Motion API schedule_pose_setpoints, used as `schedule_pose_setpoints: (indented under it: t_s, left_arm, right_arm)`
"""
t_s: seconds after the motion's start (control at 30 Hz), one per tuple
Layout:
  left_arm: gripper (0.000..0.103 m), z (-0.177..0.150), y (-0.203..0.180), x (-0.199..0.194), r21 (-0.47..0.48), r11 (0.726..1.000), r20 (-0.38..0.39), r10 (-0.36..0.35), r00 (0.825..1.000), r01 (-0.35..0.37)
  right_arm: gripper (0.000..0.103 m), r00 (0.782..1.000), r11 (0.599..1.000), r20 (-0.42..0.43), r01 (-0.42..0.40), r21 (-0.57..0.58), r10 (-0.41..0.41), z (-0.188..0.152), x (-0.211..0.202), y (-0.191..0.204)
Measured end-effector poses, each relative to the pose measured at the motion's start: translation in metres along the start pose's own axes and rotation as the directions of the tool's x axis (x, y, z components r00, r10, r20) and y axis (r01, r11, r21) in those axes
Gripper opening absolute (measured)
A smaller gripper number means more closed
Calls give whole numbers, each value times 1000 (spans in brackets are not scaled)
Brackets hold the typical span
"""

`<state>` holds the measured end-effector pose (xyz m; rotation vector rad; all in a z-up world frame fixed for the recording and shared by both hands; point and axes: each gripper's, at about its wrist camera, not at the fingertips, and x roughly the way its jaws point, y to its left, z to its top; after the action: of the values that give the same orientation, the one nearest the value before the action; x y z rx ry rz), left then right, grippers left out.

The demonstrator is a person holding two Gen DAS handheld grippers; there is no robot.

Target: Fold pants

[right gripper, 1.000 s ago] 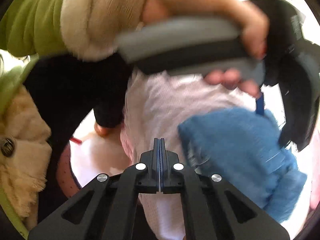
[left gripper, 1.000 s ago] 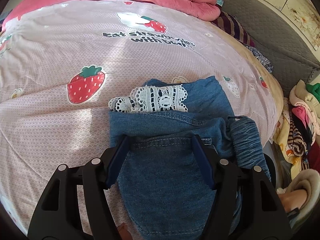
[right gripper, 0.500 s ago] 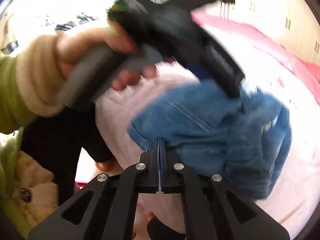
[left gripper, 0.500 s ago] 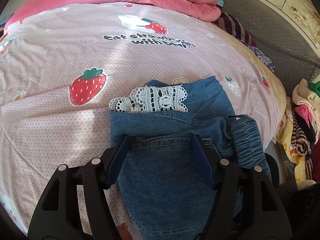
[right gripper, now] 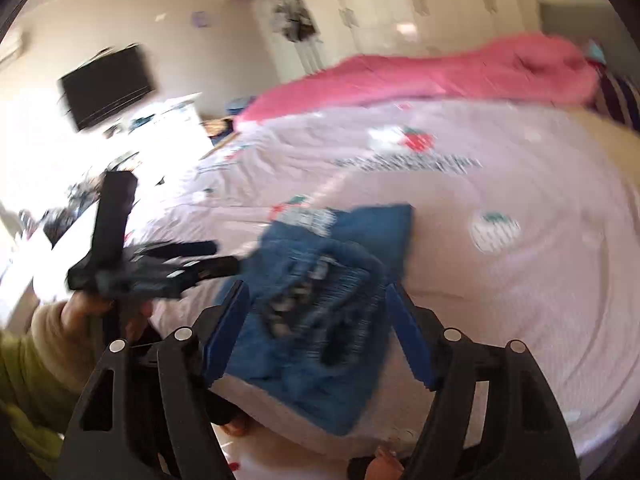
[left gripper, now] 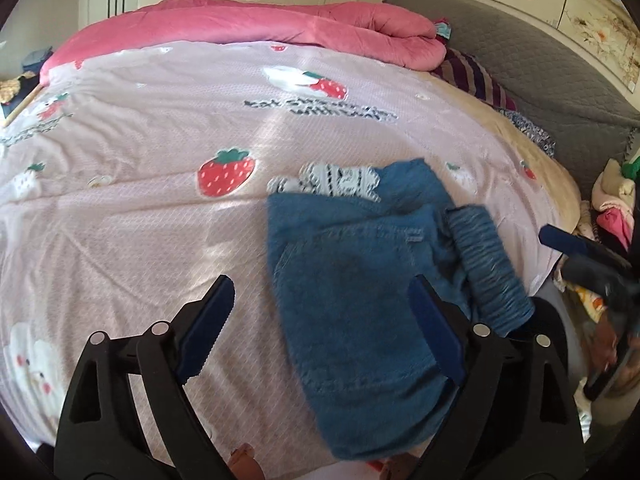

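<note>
Folded blue denim pants [left gripper: 360, 288] with a white lace trim [left gripper: 340, 180] and a ribbed elastic waistband [left gripper: 488, 264] lie near the bed's front edge. My left gripper [left gripper: 320, 292] hovers over their left part, jaws opening wide; one finger is above the sheet, the other above the denim, and neither pad presses cloth. My right gripper [right gripper: 316, 292] hangs above the pants [right gripper: 340, 360], blurred, jaws opening, gripping nothing. Its dark tip [left gripper: 580, 252] shows at the left view's right edge. In the right wrist view a hand [right gripper: 104, 308] holds the left gripper [right gripper: 180, 264].
The bed has a pink strawberry-print sheet [left gripper: 160, 200], with a rolled pink quilt [left gripper: 280, 28] at the far side. A grey padded headboard [left gripper: 520, 72] and a pile of clothes [left gripper: 612, 200] are on the right. A dark screen [right gripper: 108, 84] hangs on the far wall.
The left jaws have spread wider and the gripper has shifted left, partly off the denim. The right gripper went from shut to open, rolled upright and swung up to face the bed.
</note>
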<state>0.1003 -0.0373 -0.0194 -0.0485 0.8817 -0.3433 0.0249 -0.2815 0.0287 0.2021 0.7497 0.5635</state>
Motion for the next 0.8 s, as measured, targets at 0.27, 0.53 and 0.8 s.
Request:
schedule_pose_setpoints:
  t_s: [0.27,0.53,0.8]
  left_arm:
    - [85,-19,4,21,-62,997,-55,-42,998,39]
    - [56,-20,0,29,-99,989,-73,-114,991,106]
    - [28,-20,-7,22,-93,992,-50,-90,995,86]
  right_arm:
    - [83,994,988,-106,-3,155,20,-8,50,-28]
    - [60,992,990,-125,35,137,-18,-21,76,-27]
    - [27,991,993,-132,11,121,5,-22,91,-18]
